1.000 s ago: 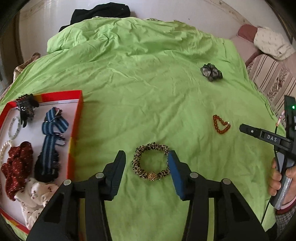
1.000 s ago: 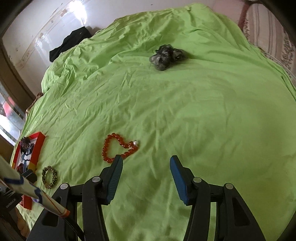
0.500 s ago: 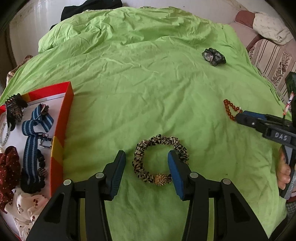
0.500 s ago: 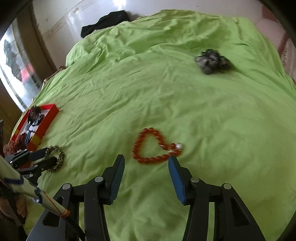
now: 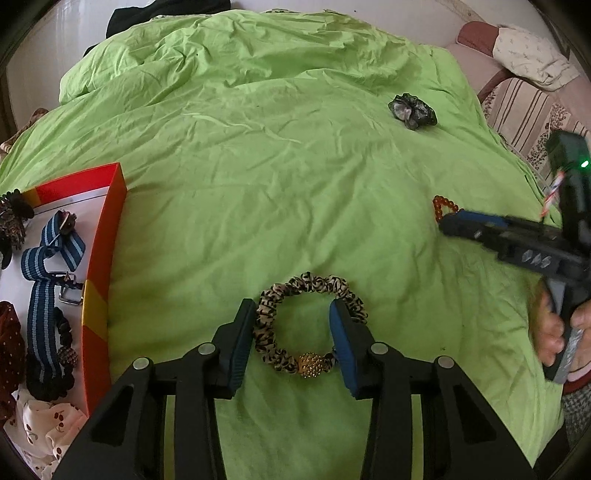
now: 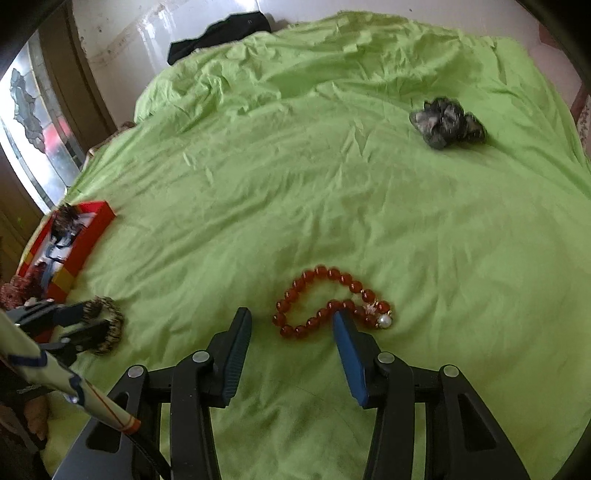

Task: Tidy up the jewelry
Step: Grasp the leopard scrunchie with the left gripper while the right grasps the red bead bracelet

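Note:
A leopard-print scrunchie (image 5: 293, 325) with a gold bead lies on the green bedspread (image 5: 277, 166). My left gripper (image 5: 291, 310) is open and low over it, one finger on each side of its near half. A red bead bracelet (image 6: 325, 306) with a pearl lies flat on the spread. My right gripper (image 6: 291, 317) is open, its fingers to either side of the bracelet's near part. The right gripper also shows in the left wrist view (image 5: 480, 227), hiding most of the bracelet (image 5: 443, 205). A dark grey scrunchie (image 6: 447, 123) lies farther back.
A red-walled tray (image 5: 107, 236) at the left holds a blue striped strap (image 5: 44, 291), a red dotted scrunchie, a white cherry-print scrunchie and a dark hair claw. A black garment (image 6: 218, 35) lies at the bed's far end. A striped sofa (image 5: 524, 110) stands at the right.
Both grippers moved forward and down. The left gripper's fingers now straddle the leopard scrunchie. The right gripper swung left until the red bracelet sits between its fingers. Both stay open.

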`<state>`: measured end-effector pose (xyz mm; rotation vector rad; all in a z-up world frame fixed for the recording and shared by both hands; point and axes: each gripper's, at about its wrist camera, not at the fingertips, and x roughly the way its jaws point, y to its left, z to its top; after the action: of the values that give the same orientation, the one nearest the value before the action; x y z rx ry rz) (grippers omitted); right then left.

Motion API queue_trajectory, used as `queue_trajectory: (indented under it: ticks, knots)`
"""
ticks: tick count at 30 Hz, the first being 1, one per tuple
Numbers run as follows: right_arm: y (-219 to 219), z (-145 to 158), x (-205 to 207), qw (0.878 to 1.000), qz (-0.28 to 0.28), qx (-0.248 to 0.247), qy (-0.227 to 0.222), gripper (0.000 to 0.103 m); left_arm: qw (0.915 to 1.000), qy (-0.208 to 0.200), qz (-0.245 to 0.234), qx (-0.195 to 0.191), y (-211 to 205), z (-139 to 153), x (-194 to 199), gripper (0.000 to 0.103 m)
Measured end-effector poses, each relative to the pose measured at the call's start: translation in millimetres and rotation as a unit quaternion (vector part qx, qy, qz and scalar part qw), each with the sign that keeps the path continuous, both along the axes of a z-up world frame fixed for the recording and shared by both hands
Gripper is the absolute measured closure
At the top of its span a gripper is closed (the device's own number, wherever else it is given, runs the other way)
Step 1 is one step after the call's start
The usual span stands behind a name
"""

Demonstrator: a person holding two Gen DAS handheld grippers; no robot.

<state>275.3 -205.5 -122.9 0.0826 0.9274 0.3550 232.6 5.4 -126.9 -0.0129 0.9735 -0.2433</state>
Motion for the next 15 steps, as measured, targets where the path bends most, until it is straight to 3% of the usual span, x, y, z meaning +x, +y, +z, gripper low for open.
queue_trajectory:
  ticks: [5,8,10,15]
  knots:
    - [-9.1,22.4,-9.3,0.999,-0.009,0.025,-0.033,0.053,1.0000,0.001,-0.008,0.002,-0.1,1.5,-1.7,0.065]
    - [3.3,9.2,-3.9,1.000,0.006,0.013,-0.018,0.055,1.0000,0.003,-0.009,0.001,0.5,1.9,-2.5,0.066]
    - [10.1,-5.0,2.0,1.000,0.006,-0.004,-0.001,0.064,1.0000,0.005,-0.007,-0.003,1.1,1.4,-2.6,0.066]
    - [1.6,-17.2,10.8,1.000,-0.008,0.017,0.021,0.068,0.9999,0.011,-0.005,-0.009,1.3,-1.9,-0.4,0.066]
